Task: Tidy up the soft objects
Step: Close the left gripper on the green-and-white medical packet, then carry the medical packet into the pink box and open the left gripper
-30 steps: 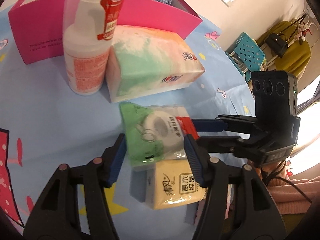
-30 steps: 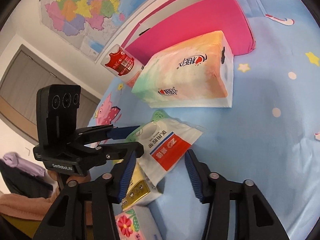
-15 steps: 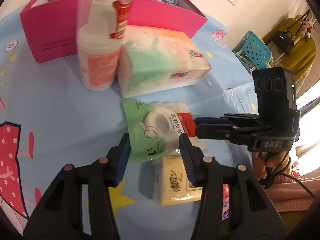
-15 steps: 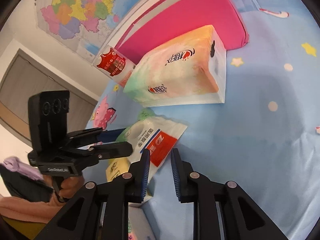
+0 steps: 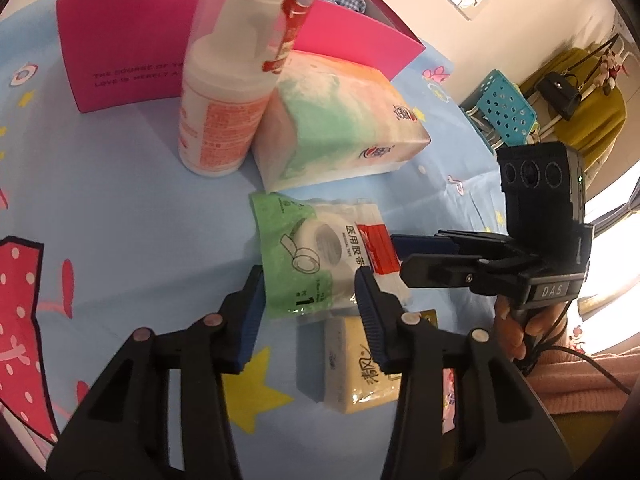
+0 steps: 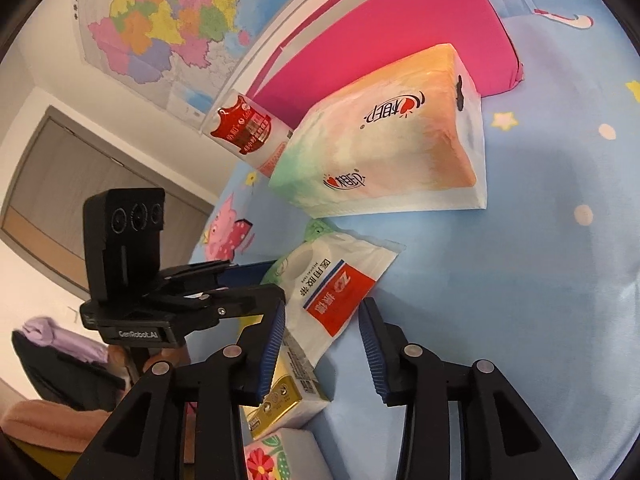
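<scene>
A soft medical tape packet (image 5: 320, 252), green and white with a red label, hangs just above the blue tablecloth. My left gripper (image 5: 310, 284) has its jaws closing on the packet's green end, and the pads press its sides. From the right wrist view the same packet (image 6: 332, 292) has its red end between the jaws of my right gripper (image 6: 322, 312). Those jaws are opening and stand off the packet. The left gripper (image 6: 272, 280) comes in from the left, the right gripper (image 5: 400, 256) from the right. Under the packet lies a yellow tissue pack (image 5: 360, 376).
A large pastel tissue pack (image 5: 340, 136) and a white pump bottle (image 5: 224, 112) stand before an open pink box (image 5: 120, 52). A floral pack (image 6: 264, 460) lies beside the yellow one. A turquoise basket (image 5: 504, 108) sits beyond the table's far right edge.
The left jaws have narrowed around the packet's green end. The right jaws pinched nearly shut by the red end, then widened again. Both hands kept their places.
</scene>
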### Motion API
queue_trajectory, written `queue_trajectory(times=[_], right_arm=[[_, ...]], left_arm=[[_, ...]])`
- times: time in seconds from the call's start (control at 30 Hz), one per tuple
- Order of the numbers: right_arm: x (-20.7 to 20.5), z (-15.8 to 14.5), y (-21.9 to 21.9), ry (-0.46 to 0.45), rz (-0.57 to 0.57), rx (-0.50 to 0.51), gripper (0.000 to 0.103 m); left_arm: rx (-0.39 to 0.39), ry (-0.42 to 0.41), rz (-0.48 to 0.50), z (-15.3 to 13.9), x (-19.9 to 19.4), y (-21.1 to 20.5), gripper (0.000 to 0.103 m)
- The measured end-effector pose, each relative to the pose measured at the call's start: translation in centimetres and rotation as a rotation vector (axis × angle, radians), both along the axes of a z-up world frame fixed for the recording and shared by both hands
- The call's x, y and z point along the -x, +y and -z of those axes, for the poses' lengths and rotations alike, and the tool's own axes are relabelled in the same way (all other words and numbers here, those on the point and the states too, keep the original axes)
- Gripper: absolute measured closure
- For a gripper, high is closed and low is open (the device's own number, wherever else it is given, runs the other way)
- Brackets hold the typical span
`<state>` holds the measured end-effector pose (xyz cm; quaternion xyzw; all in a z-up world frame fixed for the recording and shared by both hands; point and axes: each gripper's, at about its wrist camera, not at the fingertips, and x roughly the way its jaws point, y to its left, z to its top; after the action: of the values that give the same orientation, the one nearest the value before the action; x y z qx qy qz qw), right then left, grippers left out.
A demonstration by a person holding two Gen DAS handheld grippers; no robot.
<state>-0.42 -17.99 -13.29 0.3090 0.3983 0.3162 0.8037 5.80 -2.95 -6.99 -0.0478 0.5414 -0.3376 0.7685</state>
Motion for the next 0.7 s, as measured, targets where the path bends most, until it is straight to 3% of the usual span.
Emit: queue_trajectory(times=[0.1, 0.2, 0.53, 0.7], right_arm=[[0.0, 0.0, 0.0, -0.002, -0.001, -0.005, 0.063], [-0.1, -0.1, 0.3, -0.006, -0.017, -0.001, 0.064], [-0.5, -0.4, 1.4, -0.035, 0.005, 0.016, 0.065], [-0.5, -0.2, 1.8, -0.030, 0.000, 0.033, 0.077]], left_arm=[[0.024, 0.021, -0.008, 0.1, -0.3, 0.5, 0.056], [-0.014, -0.006, -0.012, -0.1, -0.5, 0.7, 0.056], [-0.027, -0.025, -0.001, -0.2, -0.4, 0.5, 0.061], [-0.017, -0.024, 0.002, -0.2, 0.1, 0.8, 0.067]])
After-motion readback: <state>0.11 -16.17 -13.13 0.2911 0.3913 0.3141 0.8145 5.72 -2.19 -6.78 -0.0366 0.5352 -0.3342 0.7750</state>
